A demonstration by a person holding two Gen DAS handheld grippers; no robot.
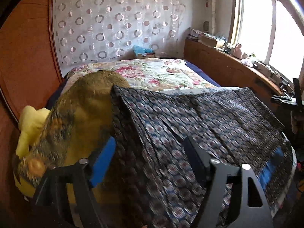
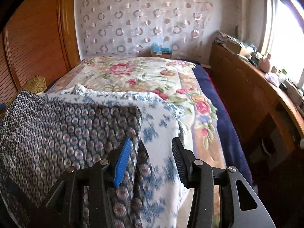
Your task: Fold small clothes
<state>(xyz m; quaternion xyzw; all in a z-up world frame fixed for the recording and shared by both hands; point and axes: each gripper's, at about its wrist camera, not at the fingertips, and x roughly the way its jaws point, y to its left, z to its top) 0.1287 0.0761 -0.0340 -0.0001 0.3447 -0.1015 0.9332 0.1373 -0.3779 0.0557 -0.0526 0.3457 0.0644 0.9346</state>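
Jaws on both grippers are apart and gripping nothing — the left gripper [image 1: 152,159] gapes wide over the patterned garment [image 1: 190,123], the right gripper [image 2: 152,155] straddles its right edge. Garment stretches crosswise on the bed [image 2: 218,133] right beneath both — looks like either could pinch straight down.
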